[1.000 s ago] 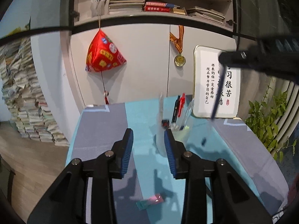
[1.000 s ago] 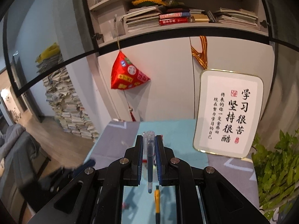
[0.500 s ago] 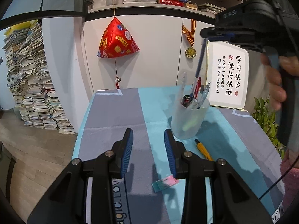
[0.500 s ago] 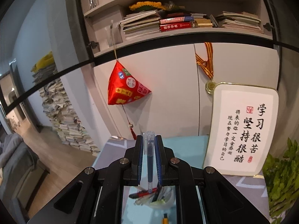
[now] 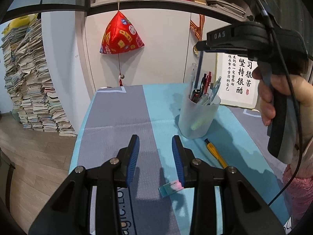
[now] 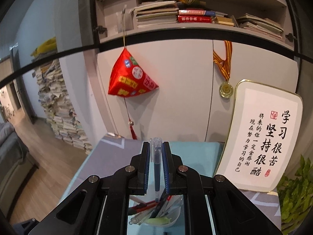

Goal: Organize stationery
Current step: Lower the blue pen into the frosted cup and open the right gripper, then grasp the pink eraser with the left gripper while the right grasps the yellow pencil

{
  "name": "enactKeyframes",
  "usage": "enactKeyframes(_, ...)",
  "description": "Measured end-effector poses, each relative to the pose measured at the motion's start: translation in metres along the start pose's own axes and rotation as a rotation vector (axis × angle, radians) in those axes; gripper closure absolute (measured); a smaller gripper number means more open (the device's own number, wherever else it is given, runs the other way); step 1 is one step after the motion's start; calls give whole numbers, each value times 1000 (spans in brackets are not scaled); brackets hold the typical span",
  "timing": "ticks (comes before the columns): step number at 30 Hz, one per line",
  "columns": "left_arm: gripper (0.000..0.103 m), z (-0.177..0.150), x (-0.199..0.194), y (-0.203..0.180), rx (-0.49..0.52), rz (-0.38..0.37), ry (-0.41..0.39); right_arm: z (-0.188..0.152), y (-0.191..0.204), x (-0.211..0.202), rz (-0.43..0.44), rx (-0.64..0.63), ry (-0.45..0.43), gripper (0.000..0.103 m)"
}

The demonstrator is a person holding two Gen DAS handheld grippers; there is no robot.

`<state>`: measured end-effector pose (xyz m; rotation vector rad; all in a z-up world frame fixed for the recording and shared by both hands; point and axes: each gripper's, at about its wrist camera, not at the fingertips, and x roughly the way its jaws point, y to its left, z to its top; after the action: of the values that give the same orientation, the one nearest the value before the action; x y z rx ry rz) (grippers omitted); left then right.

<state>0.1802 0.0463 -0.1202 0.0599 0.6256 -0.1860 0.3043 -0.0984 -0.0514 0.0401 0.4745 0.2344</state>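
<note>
pen cup point(image 5: 198, 115) now nearer | grey-teal tablecloth point(image 5: 117, 117) | paper stacks point(image 5: 33, 90) left

Black left gripper point(image 5: 155, 148) and right gripper point(image 6: 156, 156) — blue ribbed pads, silver screws — fluffy pink sleeve point(image 5: 299, 193).

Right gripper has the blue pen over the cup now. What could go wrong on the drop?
1. The cup is already crowded with pens, so the blue pen in the right gripper may catch on them and bounce out.
2. Pushing down could tip the light cup.
3. The yellow pen and eraser lie loose nearby.
</note>
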Motion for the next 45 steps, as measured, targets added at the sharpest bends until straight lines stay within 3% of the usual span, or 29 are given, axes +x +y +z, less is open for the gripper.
enactKeyframes(19,70,-7,1,-3,-11,-16,26,-24,-3,14,-10,-9,93,90)
enactKeyframes(22,70,-8,0,-4,-8,-12,29,-27,-6,14,31,16,116,90)
enactKeyframes(27,63,-9,-1,-3,-11,-5,28,-29,-9,5,53,37,126,89)
enactKeyframes(29,63,-10,-3,-2,-12,-8,30,-29,-11,-3,65,45,133,84)
enactKeyframes(33,62,-13,-2,-1,-16,-12,41,-33,-16,-32,94,62,94,59)
enactKeyframes(36,58,-17,-3,-1,-10,-16,50,-38,-18,-51,99,45,93,58)
enactKeyframes(41,54,-30,2,-1,10,-71,100,-68,-26,-71,82,22,197,58)
enactKeyframes(45,45,-43,12,-9,59,-108,152,-106,-28,-60,72,0,354,58)
